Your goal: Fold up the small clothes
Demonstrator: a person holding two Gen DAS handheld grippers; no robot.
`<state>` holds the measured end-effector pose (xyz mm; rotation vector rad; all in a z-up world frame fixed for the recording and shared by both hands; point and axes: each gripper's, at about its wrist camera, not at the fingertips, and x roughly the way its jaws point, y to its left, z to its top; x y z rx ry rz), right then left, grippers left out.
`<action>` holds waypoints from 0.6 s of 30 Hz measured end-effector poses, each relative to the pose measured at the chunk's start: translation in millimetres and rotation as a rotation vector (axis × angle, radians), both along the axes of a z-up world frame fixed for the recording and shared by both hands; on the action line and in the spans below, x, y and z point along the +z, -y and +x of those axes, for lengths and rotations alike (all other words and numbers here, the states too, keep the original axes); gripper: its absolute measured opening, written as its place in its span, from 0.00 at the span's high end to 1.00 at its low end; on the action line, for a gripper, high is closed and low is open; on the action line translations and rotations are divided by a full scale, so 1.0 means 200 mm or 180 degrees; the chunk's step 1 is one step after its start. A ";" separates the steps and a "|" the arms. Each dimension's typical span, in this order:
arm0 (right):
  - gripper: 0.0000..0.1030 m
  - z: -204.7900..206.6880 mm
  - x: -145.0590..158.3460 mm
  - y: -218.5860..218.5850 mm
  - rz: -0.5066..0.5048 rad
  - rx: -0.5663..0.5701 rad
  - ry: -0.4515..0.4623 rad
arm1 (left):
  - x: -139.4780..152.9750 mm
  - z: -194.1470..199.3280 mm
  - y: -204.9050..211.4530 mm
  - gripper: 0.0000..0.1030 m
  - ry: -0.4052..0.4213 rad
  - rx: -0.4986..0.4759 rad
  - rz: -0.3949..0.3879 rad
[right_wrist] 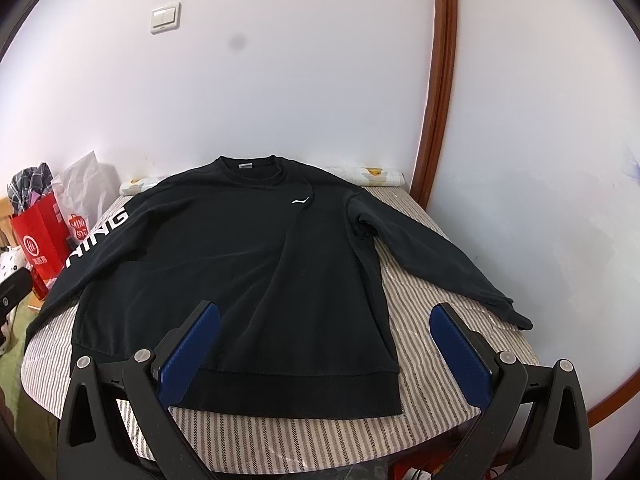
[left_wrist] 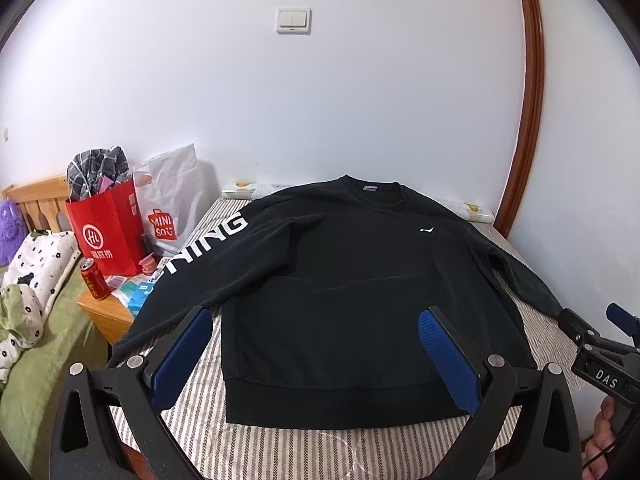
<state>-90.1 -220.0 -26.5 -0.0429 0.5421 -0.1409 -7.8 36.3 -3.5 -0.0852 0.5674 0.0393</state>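
Black sweatshirt lies flat, front up, on the striped surface. Long axis runs from hem, nearest the cameras, to collar at the far wall. Both sleeves are spread outward; the sleeve on the left overhangs the surface edge and carries white letters, of which "NING" is readable. A small white logo sits on the chest, and a grey tag inside the collar.

Left claw: fingers wide apart, holding nothing, above the hem. Right claw: fingers wide apart, holding nothing, above the hem's right corner. The right claw's body bears "DAS".

Left of the surface, on a wooden nightstand: 1 red paper bag, 1 white bag marked "MINISO", 1 red can. A light switch is on the wall.
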 end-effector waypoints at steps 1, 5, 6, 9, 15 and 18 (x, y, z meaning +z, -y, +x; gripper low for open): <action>0.00 0.00 0.00 -0.01 -0.0019 0.0001 0.0002 | 0.00 0.01 0.00 0.00 -0.0020 -0.0003 -0.0012; 0.00 0.02 0.02 -0.02 -0.0021 -0.0017 0.0034 | -0.01 0.03 -0.02 0.00 -0.0012 -0.0028 0.0011; 0.00 0.02 0.02 -0.02 -0.0002 -0.0007 0.0036 | -0.01 0.04 -0.03 0.00 -0.0017 -0.0029 0.0013; 0.00 0.06 0.00 -0.03 0.0037 0.0045 -0.0004 | -0.02 0.07 -0.04 0.00 -0.0050 -0.0038 -0.0012; 0.00 0.13 -0.01 -0.02 0.0062 0.0005 -0.0052 | -0.03 0.13 -0.05 0.00 -0.0040 -0.0099 0.0028; 0.00 0.18 -0.01 -0.02 0.0158 0.0128 -0.0116 | -0.03 0.17 -0.06 0.00 -0.0078 -0.0150 0.0001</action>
